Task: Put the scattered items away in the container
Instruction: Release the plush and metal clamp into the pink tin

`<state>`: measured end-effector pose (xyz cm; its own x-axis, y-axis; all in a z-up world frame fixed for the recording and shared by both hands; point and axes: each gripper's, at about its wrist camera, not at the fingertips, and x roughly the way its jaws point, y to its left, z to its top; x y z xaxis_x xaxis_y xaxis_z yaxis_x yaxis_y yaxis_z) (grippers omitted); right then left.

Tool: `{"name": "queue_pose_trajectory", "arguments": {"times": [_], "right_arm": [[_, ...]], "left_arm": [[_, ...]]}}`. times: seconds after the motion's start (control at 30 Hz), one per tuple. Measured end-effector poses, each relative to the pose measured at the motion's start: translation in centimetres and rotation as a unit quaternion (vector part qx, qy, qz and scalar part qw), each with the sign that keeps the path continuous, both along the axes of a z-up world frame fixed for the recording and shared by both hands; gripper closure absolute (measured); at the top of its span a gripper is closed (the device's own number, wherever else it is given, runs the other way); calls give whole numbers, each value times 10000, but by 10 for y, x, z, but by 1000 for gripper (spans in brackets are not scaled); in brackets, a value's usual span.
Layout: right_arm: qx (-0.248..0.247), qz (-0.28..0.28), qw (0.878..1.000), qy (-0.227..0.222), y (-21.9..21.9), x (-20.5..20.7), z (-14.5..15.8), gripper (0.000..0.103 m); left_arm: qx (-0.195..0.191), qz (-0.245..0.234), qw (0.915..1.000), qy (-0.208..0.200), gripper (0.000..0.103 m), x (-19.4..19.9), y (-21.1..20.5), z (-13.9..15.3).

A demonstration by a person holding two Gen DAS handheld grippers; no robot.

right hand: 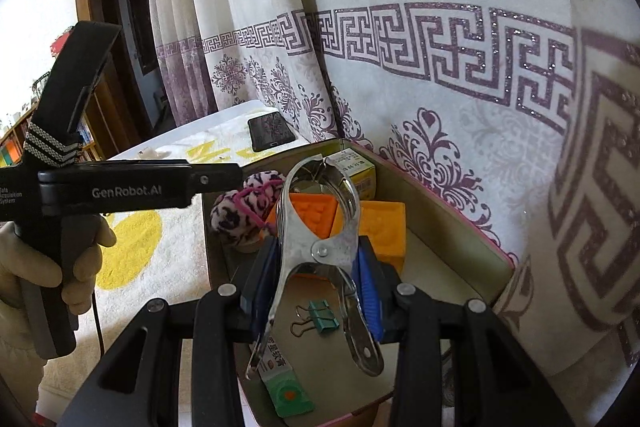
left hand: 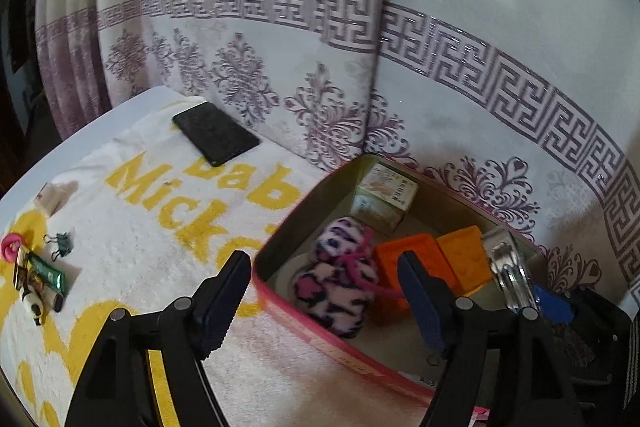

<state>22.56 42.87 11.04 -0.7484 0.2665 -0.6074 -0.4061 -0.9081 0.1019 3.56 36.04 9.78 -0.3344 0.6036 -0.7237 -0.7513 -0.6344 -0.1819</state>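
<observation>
A pink-rimmed tin box (left hand: 280,301) (right hand: 452,211) stands on a white and yellow towel (left hand: 132,259). It holds a leopard plush (left hand: 340,287) (right hand: 244,203), two orange blocks (left hand: 416,259) (right hand: 384,223), a small carton (left hand: 384,195), a green binder clip (right hand: 322,315) and a green tube (right hand: 288,391). My right gripper (right hand: 320,279) is shut on a large metal spring clamp (right hand: 320,247) (left hand: 510,275) above the box. My left gripper (left hand: 324,291) is open and empty at the box's near left wall. Loose on the towel lie a binder clip (left hand: 60,243), a green tube (left hand: 48,269) and small items (left hand: 32,291).
A black phone (left hand: 216,133) (right hand: 270,133) lies at the towel's far end. A small white block (left hand: 50,199) and a pink ring (left hand: 11,245) sit at the left edge. A patterned curtain (left hand: 440,67) hangs right behind the box. A doorway (right hand: 116,39) is far left.
</observation>
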Motion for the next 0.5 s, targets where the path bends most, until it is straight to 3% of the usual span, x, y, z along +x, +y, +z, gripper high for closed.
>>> {"name": "queue_pose_trajectory", "arguments": {"times": [0.27,0.4,0.5], "right_arm": [[-22,-69,9999,-84,1,-1,0,60],[-24,-149,9999,-44,1,2,2,47],[25,-144,9999,15,-2,3,6,44]], "left_arm": [[62,50,10000,25,26,0,-16,3],[80,51,9999,37,26,2,-21,4],[100,89,9999,39,26,2,-27,6]]}}
